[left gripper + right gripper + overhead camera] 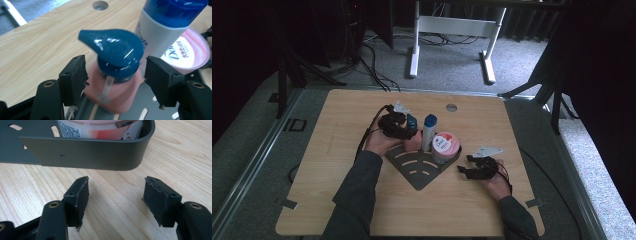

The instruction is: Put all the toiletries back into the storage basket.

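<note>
A pink pump bottle (117, 50) with a teal pump head stands at the back of a dark grey corner rack (419, 170). My left gripper (115, 77) is open with one jaw on each side of the bottle's body; the left jaw is at its side and a small gap shows on the right. Just to the right stand a white bottle with a blue cap (429, 132) and a pink-lidded Dove jar (445, 146). On the bare wood, my right gripper (116, 197) is open and holds nothing, facing the rack's curved wall (87, 152), with the jar (100, 127) behind it.
The wooden table (337, 165) has a round hole (451, 107) near its far edge. Beyond it stand white desk legs (414, 45) and black cables on grey carpet. Metal rails run along the table's left and right sides.
</note>
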`<state>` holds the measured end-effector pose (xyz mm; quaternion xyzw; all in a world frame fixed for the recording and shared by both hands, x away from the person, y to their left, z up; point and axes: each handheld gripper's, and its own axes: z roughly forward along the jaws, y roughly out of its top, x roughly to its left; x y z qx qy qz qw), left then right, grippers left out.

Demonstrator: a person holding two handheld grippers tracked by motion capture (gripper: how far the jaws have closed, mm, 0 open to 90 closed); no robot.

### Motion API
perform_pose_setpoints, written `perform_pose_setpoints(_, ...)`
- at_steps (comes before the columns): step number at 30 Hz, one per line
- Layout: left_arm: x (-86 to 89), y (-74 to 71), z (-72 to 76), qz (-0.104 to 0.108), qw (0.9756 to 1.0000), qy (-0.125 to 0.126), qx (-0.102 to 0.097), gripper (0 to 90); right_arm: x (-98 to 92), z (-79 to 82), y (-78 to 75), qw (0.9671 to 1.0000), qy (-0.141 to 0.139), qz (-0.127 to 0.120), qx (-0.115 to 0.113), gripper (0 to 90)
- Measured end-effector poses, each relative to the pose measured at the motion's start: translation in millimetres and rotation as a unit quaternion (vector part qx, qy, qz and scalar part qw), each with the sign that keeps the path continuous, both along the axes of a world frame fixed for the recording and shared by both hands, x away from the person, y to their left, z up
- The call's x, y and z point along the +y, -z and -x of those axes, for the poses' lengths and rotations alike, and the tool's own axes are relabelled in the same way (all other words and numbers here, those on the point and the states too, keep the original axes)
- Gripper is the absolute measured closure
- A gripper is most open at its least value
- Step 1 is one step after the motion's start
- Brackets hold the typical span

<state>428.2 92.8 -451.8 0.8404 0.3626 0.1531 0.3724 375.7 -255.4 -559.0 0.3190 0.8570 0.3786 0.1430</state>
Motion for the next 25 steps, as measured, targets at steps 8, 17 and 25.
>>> perform_pose_setpoints(8, 17.1, 9.0, 6.6, -0.004, 0.9997, -0.023, 0.007, 34.8, 0.0, 0.0, 0.0, 1.0000, 0.000, 0.000, 0.000, 36.9)
perform_pose_setpoints(17, 36.2, 21.0, 16.1, -0.017, 0.9985, -0.052, 0.007, 35.9, 0.0, 0.0, 0.0, 1.0000, 0.000, 0.000, 0.000, 36.8)
perform_pose_setpoints(25, 48.8, 33.3, 24.5, -0.023, 0.9957, -0.090, 0.004, 36.0, -0.2, -0.2, 0.0, 1.0000, 0.000, -0.001, 0.000, 36.8)
